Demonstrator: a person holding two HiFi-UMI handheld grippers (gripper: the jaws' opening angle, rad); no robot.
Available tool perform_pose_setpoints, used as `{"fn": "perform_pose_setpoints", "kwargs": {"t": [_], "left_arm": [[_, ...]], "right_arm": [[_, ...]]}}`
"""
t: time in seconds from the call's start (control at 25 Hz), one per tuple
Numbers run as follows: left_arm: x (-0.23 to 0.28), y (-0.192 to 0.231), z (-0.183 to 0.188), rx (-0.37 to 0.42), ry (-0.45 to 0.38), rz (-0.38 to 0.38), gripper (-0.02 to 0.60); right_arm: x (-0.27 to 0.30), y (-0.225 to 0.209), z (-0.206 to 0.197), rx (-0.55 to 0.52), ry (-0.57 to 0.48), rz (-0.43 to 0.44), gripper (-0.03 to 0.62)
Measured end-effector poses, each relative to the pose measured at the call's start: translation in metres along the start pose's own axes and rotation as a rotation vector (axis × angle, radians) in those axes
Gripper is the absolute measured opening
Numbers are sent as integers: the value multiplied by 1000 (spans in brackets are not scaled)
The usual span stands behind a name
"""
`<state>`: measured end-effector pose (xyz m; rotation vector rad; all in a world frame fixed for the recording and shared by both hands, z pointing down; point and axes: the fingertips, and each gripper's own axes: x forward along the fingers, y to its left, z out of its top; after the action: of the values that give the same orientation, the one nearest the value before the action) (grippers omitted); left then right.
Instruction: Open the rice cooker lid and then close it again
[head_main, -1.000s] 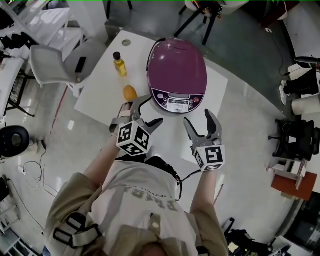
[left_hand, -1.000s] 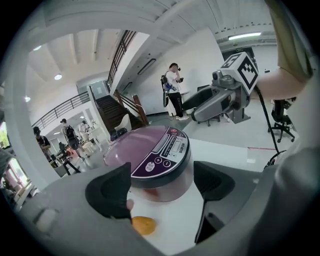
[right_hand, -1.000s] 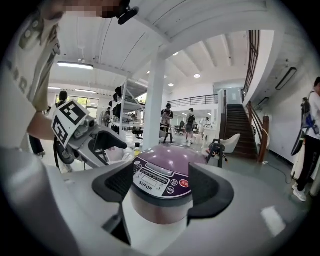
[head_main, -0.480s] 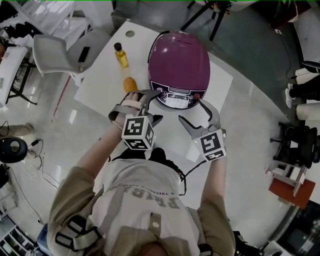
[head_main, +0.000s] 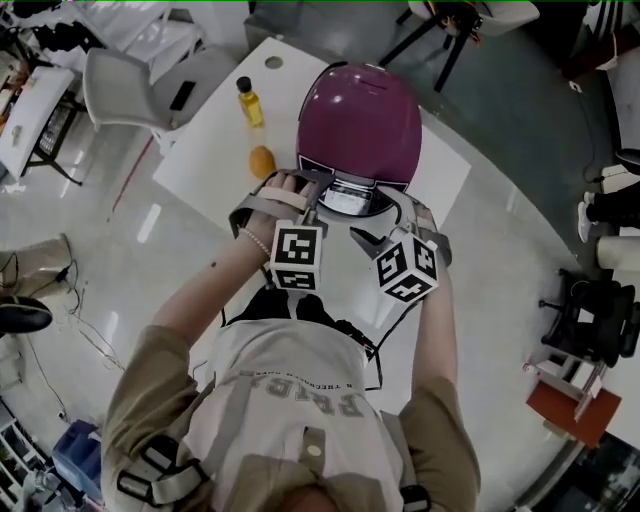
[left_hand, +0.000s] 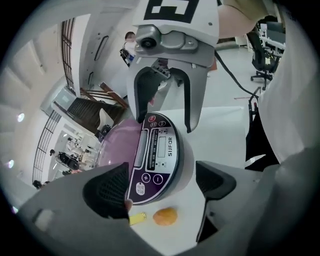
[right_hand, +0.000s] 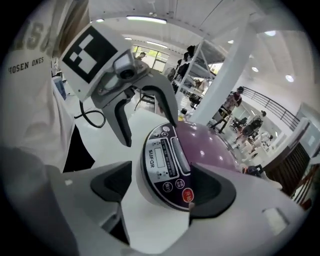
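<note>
Head view shows both hand-held grippers further forward than a second ago, when they hung short of the cooker; now they flank its front. The left gripper (head_main: 305, 190) has its jaws opening, with the control panel (head_main: 350, 195) between them, untouched. The right gripper (head_main: 390, 222) holds its jaws wide apart around the panel's other side, gripping nothing. The rice cooker (head_main: 360, 125) sits on a smooth white table (head_main: 215, 160), lid closed: a glossy purple dome with a dark oval panel. A rounded orange fruit (head_main: 262, 160) and a small yellow bottle (head_main: 248, 101) stand beside it.
</note>
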<state>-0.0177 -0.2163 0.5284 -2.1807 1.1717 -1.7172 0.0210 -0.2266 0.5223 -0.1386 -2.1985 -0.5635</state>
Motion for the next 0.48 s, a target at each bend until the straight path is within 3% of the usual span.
{"fn": "perform_pose_setpoints", "kwargs": {"t": [0.24, 0.48], "left_arm": [[9, -2, 2, 58, 53, -60, 434], [18, -4, 3, 58, 76, -77, 434]], "right_arm": [[16, 6, 0, -102, 61, 74, 364], [23, 8, 1, -118, 103, 72, 364]]}}
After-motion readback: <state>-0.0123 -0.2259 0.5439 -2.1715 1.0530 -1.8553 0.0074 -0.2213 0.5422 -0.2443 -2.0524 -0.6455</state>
